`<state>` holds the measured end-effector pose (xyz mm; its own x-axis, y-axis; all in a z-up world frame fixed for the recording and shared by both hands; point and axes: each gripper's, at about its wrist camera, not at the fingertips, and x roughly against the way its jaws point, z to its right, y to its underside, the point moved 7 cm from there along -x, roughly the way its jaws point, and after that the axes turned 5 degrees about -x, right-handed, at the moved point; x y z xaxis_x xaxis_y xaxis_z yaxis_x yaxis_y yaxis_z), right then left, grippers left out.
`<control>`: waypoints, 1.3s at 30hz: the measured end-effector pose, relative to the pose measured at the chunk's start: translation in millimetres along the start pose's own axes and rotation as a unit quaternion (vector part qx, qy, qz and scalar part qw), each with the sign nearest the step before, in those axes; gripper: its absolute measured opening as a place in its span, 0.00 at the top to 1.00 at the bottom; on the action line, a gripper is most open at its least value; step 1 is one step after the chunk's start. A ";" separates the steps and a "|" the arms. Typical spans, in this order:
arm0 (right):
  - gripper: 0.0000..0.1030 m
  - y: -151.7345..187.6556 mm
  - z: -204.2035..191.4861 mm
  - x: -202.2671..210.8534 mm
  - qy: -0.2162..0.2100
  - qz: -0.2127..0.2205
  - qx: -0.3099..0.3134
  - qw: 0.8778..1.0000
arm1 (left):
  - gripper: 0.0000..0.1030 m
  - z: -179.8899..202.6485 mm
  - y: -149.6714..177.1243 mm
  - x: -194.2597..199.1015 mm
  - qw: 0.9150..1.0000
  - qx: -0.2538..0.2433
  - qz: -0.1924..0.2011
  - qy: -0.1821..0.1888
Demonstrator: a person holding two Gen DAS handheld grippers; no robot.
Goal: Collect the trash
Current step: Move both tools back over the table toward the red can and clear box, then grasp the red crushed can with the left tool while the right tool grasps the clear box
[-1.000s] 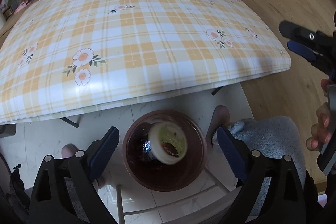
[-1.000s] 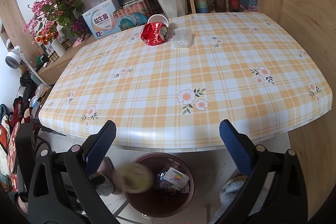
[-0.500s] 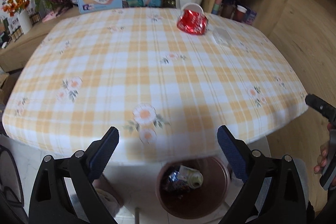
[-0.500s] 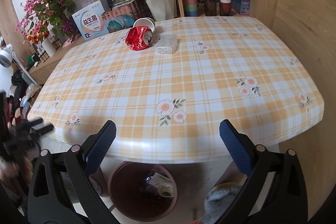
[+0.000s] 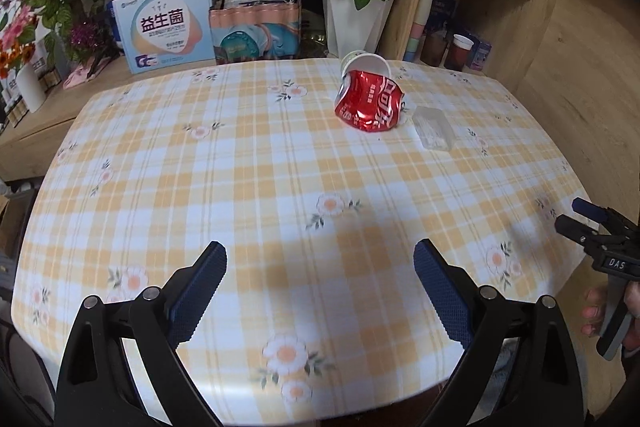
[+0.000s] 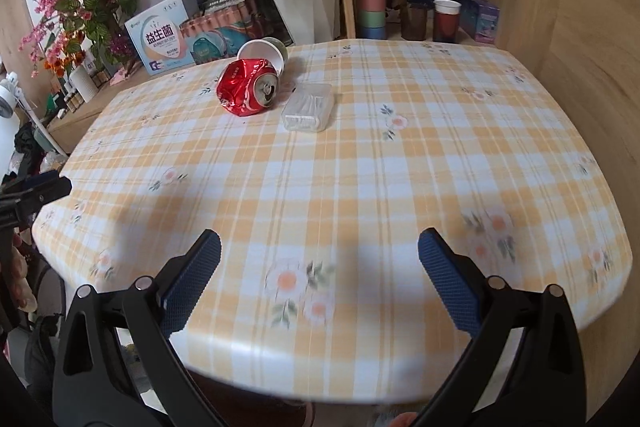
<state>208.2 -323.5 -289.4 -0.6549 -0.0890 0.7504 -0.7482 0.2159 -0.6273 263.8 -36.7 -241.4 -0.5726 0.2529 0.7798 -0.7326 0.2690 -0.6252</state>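
Hovering empty with fingers spread, left gripper (image 5: pixel 320 291) and right gripper (image 6: pixel 320 283) faced the crushed can (image 5: pixel 370 101) at upper centre.

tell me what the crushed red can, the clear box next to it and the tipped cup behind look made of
Crushed red can: thin metal, probably aluminium; glossy printed skin, sharp dents, bare silver top.
Clear box: see-through plastic, slightly frosted; pale contents show through.
Tipped cup: likely paper or thin plastic; matte white inside, rolled rim.

One crushed red can (image 6: pixel 249 93), one tipped paper cup (image 6: pixel 264 53), one clear plastic box (image 6: pixel 308 107), two flower vases (image 6: pixel 308 5).
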 end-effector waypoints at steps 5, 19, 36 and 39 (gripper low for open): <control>0.05 -41.6 -6.5 -56.9 -0.003 -0.012 0.010 1.000 | 0.10 -8.5 -37.1 -44.3 1.000 0.002 -0.003 0.005; 0.17 -111.8 -23.9 -204.2 0.042 -0.067 0.009 0.997 | 0.16 -11.9 -119.2 -140.0 0.999 -0.018 0.011 0.029; 0.45 -115.4 -19.5 -211.4 0.020 -0.070 -0.003 0.997 | 0.28 6.9 -158.8 -228.8 0.998 0.011 -0.007 0.068; 0.45 -111.1 -17.4 -207.5 0.016 -0.068 -0.005 0.998 | 0.38 6.7 -156.5 -240.7 0.998 0.019 -0.020 0.065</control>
<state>429.1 -312.1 -371.8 -0.5431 -0.0879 0.8350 -0.8289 0.2145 -0.5166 513.9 -145.9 -331.1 -0.4920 0.3617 0.7919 -0.7688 0.2463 -0.5901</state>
